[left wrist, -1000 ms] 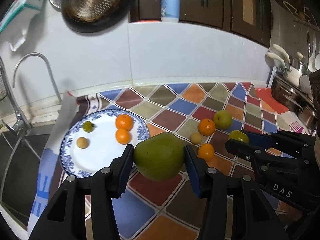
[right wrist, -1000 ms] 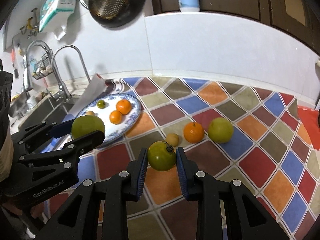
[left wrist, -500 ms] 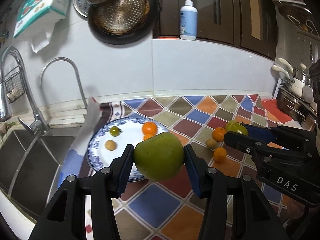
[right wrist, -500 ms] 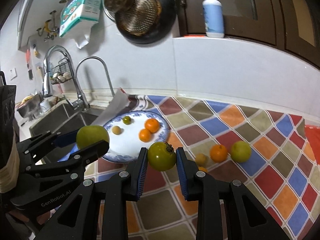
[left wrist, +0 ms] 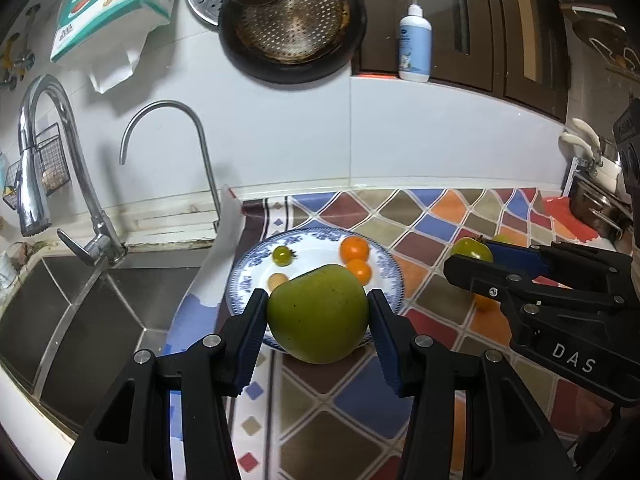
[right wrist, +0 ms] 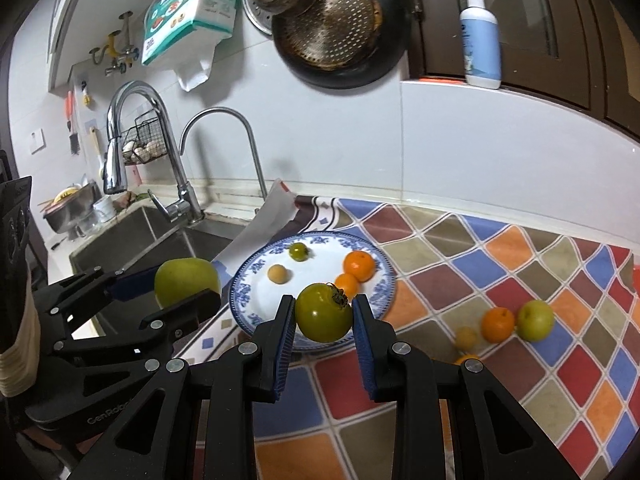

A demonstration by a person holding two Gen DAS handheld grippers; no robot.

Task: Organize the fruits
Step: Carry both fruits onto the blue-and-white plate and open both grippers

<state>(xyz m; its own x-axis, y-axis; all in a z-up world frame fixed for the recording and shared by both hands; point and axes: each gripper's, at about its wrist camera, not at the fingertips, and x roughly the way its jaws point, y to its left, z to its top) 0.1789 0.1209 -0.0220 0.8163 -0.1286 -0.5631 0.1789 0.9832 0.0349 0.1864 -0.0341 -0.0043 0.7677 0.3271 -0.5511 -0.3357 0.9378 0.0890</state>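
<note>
My left gripper is shut on a large green apple, held above the near rim of the blue-and-white plate. My right gripper is shut on a green tomato with a dark stem, over the plate's near edge. The plate holds two oranges, a small green tomato and a small tan fruit. On the chequered mat to the right lie an orange, a green apple and a small tan fruit.
A steel sink with two taps lies left of the plate. A white paper sheet leans at the plate's far left. Pans hang on the wall. Pots stand at the far right.
Both grippers have risen and pulled back from the counter with their fruits still held; the plate and loose fruits look smaller and farther, and the sink has come into view.
</note>
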